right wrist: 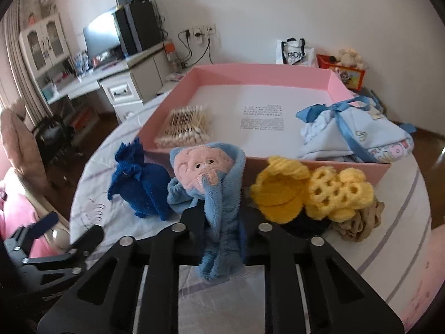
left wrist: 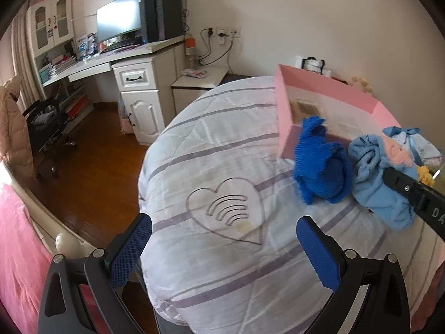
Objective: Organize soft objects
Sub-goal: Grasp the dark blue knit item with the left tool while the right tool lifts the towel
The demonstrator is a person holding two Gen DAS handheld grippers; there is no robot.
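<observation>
My right gripper (right wrist: 222,217) is shut on a light blue elephant towel (right wrist: 217,183) with a pink face, which lies on the quilt just in front of the pink box (right wrist: 250,73). To its left stands a dark blue knitted cloth (right wrist: 139,186). Yellow crocheted pieces (right wrist: 314,192) lie to its right. In the left wrist view the dark blue cloth (left wrist: 319,167) and the elephant towel (left wrist: 372,178) sit to the right, well ahead of my left gripper (left wrist: 224,250). That gripper is open over the quilt with nothing between its fingers.
The box holds a bundle of cotton swabs (right wrist: 183,125) and a pale blue garment tied with ribbon (right wrist: 353,136). A beige cloth (right wrist: 358,222) lies under the yellow pieces. The quilt (left wrist: 225,208) has a heart print. A desk (left wrist: 133,55) and chair (left wrist: 47,128) stand beyond the bed.
</observation>
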